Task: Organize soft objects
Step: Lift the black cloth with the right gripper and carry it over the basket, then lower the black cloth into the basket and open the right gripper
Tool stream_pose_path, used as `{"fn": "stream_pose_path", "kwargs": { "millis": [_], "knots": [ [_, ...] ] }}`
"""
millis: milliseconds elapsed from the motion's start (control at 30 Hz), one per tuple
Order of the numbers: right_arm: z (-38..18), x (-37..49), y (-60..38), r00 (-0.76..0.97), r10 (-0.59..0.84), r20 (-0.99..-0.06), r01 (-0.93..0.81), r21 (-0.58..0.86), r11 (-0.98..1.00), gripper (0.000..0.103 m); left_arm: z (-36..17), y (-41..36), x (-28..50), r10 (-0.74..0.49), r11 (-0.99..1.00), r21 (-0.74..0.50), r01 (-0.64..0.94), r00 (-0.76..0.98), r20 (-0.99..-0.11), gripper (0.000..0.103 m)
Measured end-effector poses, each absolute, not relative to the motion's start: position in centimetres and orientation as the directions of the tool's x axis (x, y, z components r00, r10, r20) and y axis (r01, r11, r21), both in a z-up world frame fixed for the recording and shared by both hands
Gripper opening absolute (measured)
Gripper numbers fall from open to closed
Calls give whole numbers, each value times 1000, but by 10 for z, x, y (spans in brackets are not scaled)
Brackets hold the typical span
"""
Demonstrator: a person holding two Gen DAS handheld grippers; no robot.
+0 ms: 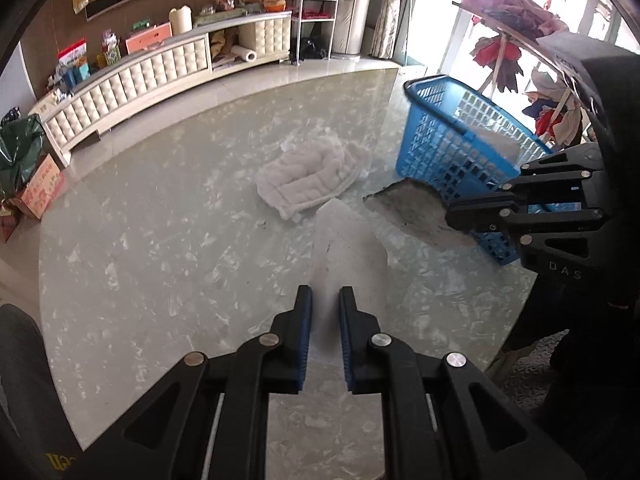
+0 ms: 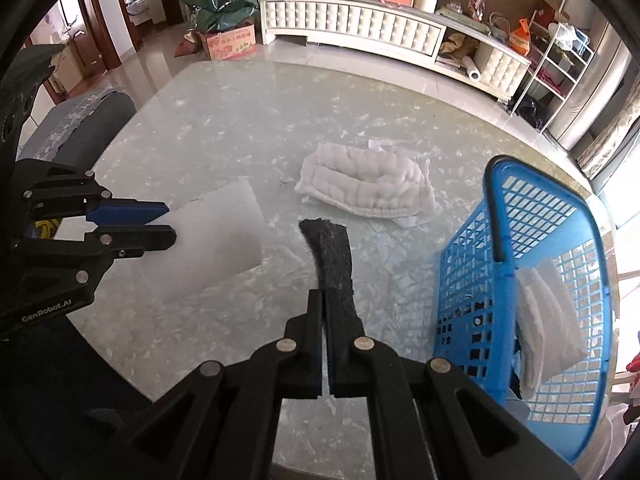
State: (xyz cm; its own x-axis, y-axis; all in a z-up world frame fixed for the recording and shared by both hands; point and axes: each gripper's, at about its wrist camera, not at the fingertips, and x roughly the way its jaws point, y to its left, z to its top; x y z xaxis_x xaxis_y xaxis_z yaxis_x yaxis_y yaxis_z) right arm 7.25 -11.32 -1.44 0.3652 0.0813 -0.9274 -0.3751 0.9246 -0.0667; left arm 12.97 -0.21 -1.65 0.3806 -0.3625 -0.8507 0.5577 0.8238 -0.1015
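Both tongs hold soft pieces above the pale marbled desk (image 1: pixel 160 240). At the bottom centre of the left wrist view, the left tongs (image 1: pixel 325 300) are clamped on a thick white foam sheet (image 1: pixel 344 236) that juts forward over the desk. At the bottom centre of the right wrist view, the right tongs (image 2: pixel 323 300) are pinched tight on a dark grey felt strip (image 2: pixel 330 252). A white quilted pad (image 2: pixel 368 188) lies on the desk at mid-frame. At right, the blue basket (image 2: pixel 496 224) stands tilted, holding a folded white cloth (image 2: pixel 548 320).
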Motion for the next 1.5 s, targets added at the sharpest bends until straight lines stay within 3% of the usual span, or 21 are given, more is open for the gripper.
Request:
{"fn": "stream_pose_path", "kwargs": {
  "millis": [500,1033,1500],
  "knots": [
    [42,49,-134,473,121,-873,-365,-69,928,1,11,-17,108,-354,820,-61,569,421,-835,12],
    [75,42,-192,566,50,-823,-257,-118,959,1,34,-54,112,-408,794,-74,603,439,-801,12],
    [20,58,-228,477,-22,-878,-176,-121,977,1,27,-68,122,-396,790,-68,609,422,-815,12]
  ]
}}
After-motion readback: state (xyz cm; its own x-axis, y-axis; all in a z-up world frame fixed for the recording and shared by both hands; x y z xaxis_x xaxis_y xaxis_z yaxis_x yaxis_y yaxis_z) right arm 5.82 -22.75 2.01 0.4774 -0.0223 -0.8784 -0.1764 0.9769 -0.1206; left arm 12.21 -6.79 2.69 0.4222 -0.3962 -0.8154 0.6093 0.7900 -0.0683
